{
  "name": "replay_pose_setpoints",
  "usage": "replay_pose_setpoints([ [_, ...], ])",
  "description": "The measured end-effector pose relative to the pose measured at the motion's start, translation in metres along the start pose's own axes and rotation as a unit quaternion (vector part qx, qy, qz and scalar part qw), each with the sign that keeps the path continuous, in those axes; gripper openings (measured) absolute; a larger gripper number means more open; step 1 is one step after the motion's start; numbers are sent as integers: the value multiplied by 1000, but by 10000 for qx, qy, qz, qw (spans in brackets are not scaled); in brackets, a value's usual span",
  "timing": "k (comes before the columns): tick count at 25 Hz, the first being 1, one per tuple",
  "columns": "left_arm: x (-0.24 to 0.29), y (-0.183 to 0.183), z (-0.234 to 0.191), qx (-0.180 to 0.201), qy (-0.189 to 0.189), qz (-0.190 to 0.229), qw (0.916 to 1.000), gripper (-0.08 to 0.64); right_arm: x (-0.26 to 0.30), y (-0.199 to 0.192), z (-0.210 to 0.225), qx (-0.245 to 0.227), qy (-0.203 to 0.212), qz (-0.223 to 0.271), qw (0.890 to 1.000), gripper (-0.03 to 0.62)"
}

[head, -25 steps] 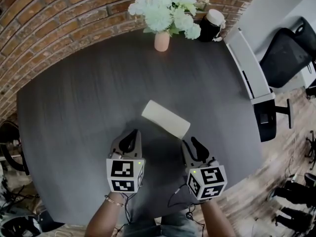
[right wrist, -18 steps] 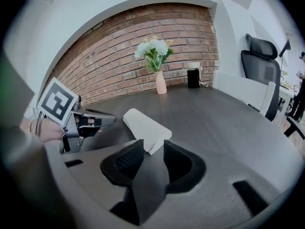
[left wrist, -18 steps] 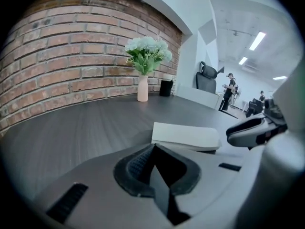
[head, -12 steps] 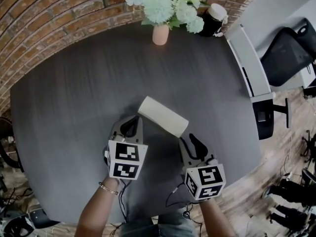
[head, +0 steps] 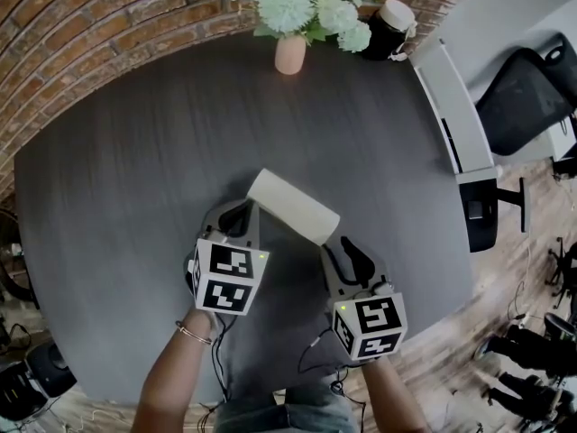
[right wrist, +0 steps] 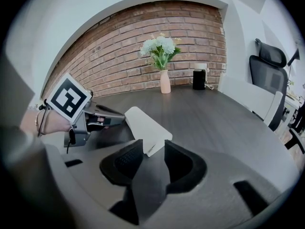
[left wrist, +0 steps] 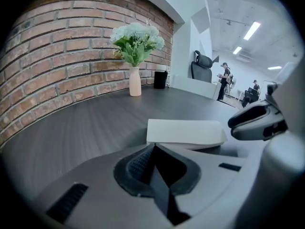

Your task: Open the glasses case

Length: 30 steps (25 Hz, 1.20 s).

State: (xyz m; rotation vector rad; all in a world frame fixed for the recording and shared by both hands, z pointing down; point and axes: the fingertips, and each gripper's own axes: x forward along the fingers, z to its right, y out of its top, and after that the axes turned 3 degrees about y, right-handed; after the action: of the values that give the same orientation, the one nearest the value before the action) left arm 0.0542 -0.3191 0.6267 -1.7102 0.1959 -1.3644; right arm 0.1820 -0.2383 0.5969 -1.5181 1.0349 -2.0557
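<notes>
**Desk:** Where is the glasses case point(head: 293, 207)?

**Photographer:** It lies closed on the dark round table point(head: 135, 197), slanting from upper left to lower right in the head view, between the two handheld grippers.

**Desk:** And the left gripper point(head: 242, 213)?

**Photographer:** Its jaws are pressed together, holding nothing, with the tip right at the case's left end.

**Desk:** The right gripper point(head: 335, 246)?

**Photographer:** Its jaws stand apart. In the right gripper view, the case's near end sits in the gap between the tips.

**Desk:** Background?

**Photographer:** A pink vase point(head: 290, 54) of white flowers stands at the table's far edge, by a brick wall point(head: 81, 25).
</notes>
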Motion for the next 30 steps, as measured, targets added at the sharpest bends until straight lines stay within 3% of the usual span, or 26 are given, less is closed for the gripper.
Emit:
replay_pose_setpoints([
  [6,1,-1,0,-112,-65,-20,9999,-5,1,1,-1,-286,78,-71,9995,158],
  [11,1,0,-1,-248,-176,-46,9995,-5,7,2,-14,-1283,217,-269,9911,158],
  [17,0,0,-1,-267,-219,-38,9994,-5,12,-1,-20,-2836,-125,-626,9568,158],
  [22,1,0,-2,-290,-276,-18,9992,-5,18,-6,-19,-3629,-315,-805,9278,155],
  [26,0,0,-1,-285,-304,-26,9991,-5,18,-10,-18,-4294,-491,-869,8976,152],
  [28,0,0,-1,-276,-299,-30,9992,-5,18,-11,-19,-4407,-558,-850,8919,152],
  [30,0,0,-1,-269,-304,-27,9992,-5,18,-11,-18,-4289,-565,-803,8980,149],
])
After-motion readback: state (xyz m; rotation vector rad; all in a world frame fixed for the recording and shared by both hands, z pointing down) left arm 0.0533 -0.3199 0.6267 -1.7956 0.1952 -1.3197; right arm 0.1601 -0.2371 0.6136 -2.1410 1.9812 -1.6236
